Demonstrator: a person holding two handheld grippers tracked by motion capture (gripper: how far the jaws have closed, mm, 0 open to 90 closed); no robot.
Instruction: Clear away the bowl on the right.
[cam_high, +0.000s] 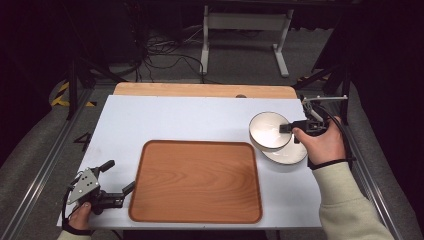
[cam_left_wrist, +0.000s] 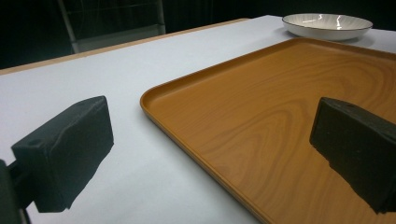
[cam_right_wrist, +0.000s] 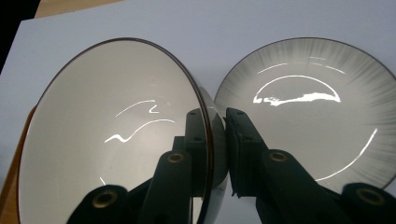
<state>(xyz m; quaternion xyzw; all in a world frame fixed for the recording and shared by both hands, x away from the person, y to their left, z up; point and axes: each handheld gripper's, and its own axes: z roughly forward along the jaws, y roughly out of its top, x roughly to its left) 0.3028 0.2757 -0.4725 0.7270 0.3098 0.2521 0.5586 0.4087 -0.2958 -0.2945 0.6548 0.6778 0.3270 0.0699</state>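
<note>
High view: gripping a white bowl (cam_high: 270, 131) by its rim in the right gripper (cam_high: 286, 128), tilted above a plate (cam_high: 290, 155) beside the wooden tray (cam_high: 196, 181); left gripper (cam_high: 120, 177) resting open.

Right gripper view: pinching the rim.

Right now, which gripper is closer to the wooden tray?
Left. The left gripper sits open just beside the wooden tray's near left edge, not touching. The right gripper is off past its far right corner, shut on the bowl.
</note>
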